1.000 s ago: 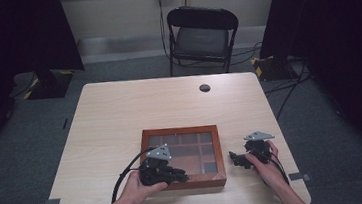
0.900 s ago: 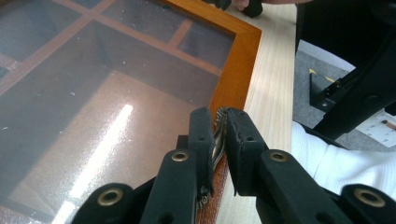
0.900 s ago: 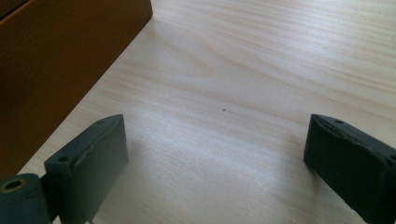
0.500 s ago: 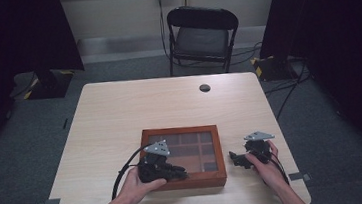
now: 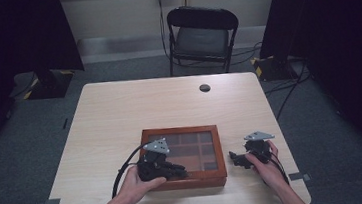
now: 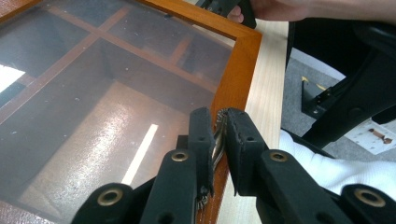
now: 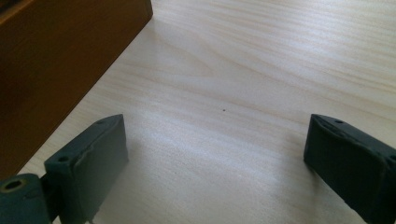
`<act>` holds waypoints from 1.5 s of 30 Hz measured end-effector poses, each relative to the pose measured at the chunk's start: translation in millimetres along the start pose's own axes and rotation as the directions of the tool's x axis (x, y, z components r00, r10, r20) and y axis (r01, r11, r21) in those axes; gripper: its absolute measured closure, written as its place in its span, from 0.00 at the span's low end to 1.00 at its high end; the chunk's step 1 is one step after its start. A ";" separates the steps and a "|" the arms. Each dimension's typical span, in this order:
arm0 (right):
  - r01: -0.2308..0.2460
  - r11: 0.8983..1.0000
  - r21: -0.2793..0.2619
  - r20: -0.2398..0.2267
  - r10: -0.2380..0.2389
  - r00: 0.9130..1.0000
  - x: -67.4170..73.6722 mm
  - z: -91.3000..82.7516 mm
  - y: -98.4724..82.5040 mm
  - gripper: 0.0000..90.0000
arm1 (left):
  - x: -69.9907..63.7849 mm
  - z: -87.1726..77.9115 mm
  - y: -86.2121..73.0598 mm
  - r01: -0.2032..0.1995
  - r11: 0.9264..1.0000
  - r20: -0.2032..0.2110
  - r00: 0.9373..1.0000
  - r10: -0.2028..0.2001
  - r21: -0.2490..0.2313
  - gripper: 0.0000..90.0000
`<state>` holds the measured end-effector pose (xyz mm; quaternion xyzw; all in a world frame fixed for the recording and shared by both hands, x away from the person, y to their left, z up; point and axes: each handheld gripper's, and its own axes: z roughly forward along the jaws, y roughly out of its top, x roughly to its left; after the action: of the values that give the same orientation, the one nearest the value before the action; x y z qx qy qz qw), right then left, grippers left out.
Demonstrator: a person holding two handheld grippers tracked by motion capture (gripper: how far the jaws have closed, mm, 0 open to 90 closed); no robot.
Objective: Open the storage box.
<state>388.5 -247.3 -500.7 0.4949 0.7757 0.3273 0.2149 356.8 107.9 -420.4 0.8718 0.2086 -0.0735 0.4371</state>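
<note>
My left gripper [image 6: 218, 140] has its jaws clenched on a small metal clasp [image 6: 217, 135] at the near edge of the glass-lidded wooden box [image 5: 183, 156], which sits near-centre on the counter [image 5: 120, 113]. I judge a steady, straight pull upward best, without twisting. My right gripper [image 7: 215, 154] rests released just right of the box.
</note>
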 end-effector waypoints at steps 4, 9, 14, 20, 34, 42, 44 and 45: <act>0.000 1.000 0.000 0.000 0.000 1.000 0.0 0.0 0.0 0.06 | 0.5 -2.2 1.4 0.003 1.000 0.011 1.000 -0.003 -0.010 0.90; 0.000 1.000 0.000 0.000 0.000 1.000 0.0 0.0 0.0 0.06 | 0.2 -3.0 3.3 0.002 1.000 0.011 1.000 -0.002 -0.020 0.90; -0.001 1.000 0.002 0.000 0.001 1.000 0.1 0.0 0.1 0.06 | 0.7 -6.2 6.1 0.004 1.000 0.014 1.000 -0.004 -0.026 0.90; 0.000 1.000 0.001 0.000 0.000 1.000 -0.1 0.0 0.1 0.06 | 0.4 -9.8 9.6 0.007 0.999 0.015 1.000 -0.006 -0.039 0.90; -0.001 1.000 0.002 -0.002 0.001 1.000 0.0 0.1 0.2 0.06 | -0.7 -13.0 16.4 0.003 1.000 0.007 1.000 -0.003 -0.024 0.90; 0.000 1.000 0.002 -0.002 0.000 1.000 0.0 0.1 0.2 0.06 | -1.4 -17.4 20.7 0.002 0.999 0.000 1.000 -0.002 -0.041 0.90; 0.000 1.000 0.002 -0.003 0.000 1.000 0.0 0.1 0.2 0.06 | -1.2 -19.0 22.4 0.005 0.999 0.003 1.000 -0.005 -0.044 0.90; 0.000 1.000 0.002 -0.003 0.000 1.000 0.0 0.1 0.3 0.06 | -1.5 -19.1 23.0 0.007 0.999 -0.002 1.000 -0.007 -0.038 0.90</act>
<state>388.8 -247.2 -500.6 0.4949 0.7763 0.3270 0.2133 364.3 110.4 -391.5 0.8627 0.2134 -0.0704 0.4531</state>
